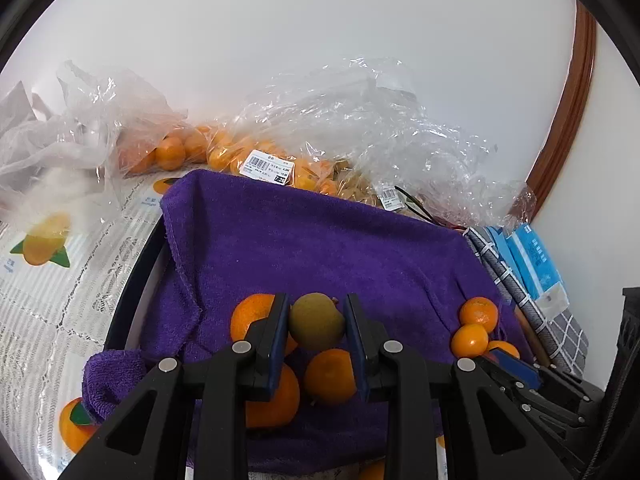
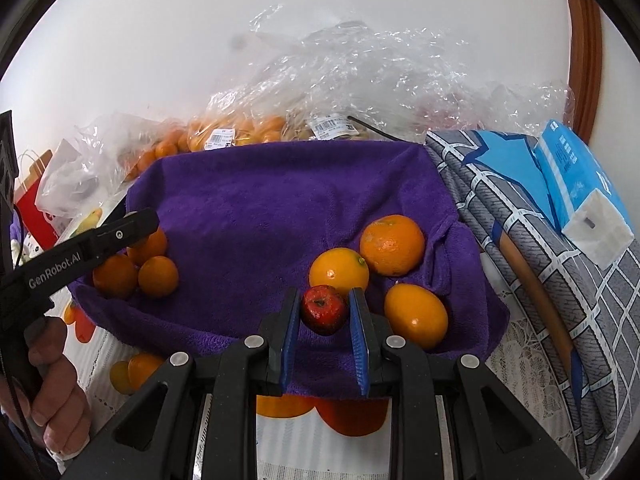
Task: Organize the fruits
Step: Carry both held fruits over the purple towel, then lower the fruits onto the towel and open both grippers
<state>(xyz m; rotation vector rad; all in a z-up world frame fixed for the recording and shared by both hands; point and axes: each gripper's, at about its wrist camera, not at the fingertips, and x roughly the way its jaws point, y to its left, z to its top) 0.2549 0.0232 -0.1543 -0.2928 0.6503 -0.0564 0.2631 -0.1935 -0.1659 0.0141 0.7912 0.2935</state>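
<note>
A purple towel (image 1: pixel 320 248) lines a black tray (image 1: pixel 124 300). My left gripper (image 1: pixel 316 320) is shut on a greenish-brown round fruit (image 1: pixel 316 322), held over three large oranges (image 1: pixel 330 376). Small tangerines (image 1: pixel 478 314) lie at the towel's right. In the right wrist view, my right gripper (image 2: pixel 324 312) is shut on a small red apple-like fruit (image 2: pixel 324 309) above the towel (image 2: pixel 280 208), next to three large oranges (image 2: pixel 392 244). The left gripper's finger (image 2: pixel 120 232) reaches in over small tangerines (image 2: pixel 158 276).
Clear plastic bags of oranges (image 1: pixel 256 156) with price labels lie behind the tray against a white wall. A grey checked cloth (image 2: pixel 560 280) and blue packets (image 2: pixel 576 176) sit to the right. A fruit-print tablecloth (image 1: pixel 44 280) covers the table. A red bag (image 2: pixel 36 208) stands at left.
</note>
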